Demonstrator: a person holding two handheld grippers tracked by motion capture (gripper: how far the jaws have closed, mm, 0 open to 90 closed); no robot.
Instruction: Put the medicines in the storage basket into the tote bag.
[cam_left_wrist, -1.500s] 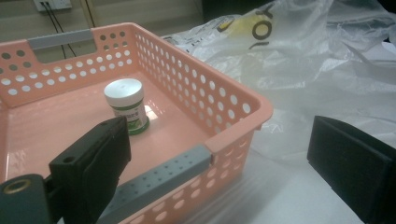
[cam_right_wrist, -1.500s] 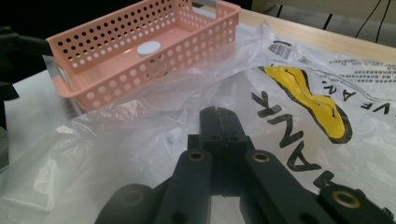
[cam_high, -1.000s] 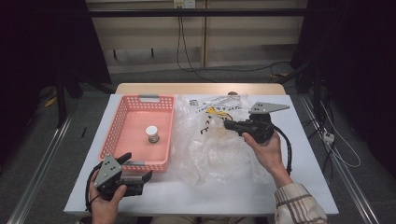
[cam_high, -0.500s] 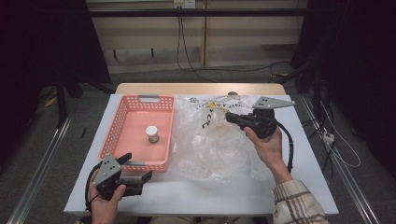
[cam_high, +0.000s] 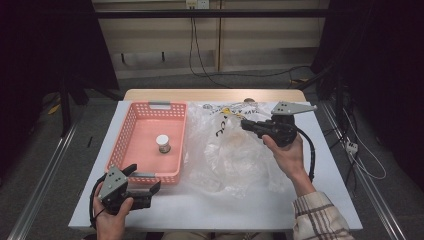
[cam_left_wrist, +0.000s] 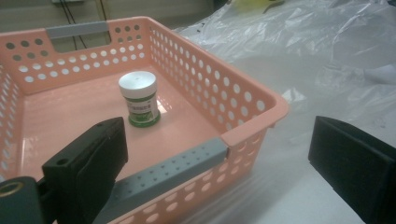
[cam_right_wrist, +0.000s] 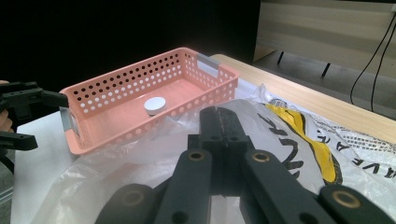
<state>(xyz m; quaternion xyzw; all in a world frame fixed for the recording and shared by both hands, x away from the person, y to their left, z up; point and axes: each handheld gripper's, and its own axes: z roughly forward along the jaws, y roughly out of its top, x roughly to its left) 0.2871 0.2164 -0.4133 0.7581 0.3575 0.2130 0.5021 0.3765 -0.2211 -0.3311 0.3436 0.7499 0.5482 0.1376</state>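
Observation:
A clear plastic bag (cam_high: 225, 155) with yellow and black print lies crumpled on the white table (cam_high: 240, 212), right of a pink perforated basket (cam_high: 145, 125). My right gripper (cam_high: 246, 123) is shut at the bag's far top; in the right gripper view its jaws (cam_right_wrist: 219, 119) are pressed together and the film (cam_right_wrist: 116, 172) tents up toward them. A small white-lidded jar (cam_high: 163, 143) with a green label (cam_left_wrist: 140, 100) stands upright in the basket. At the basket's near left corner (cam_left_wrist: 252, 126) my left gripper (cam_high: 145, 177) rests open, with only that corner between its wide jaws.
A wooden tabletop edge (cam_high: 215, 94) runs behind the white table. Beyond it are cables on the floor and a low wall. Metal rails flank the table. Bare white surface lies along the front edge, between my two hands.
My right gripper has risen a little and shifted slightly away from me, and the bag's top has bunched up with it. The left gripper, basket and jar have stayed put.

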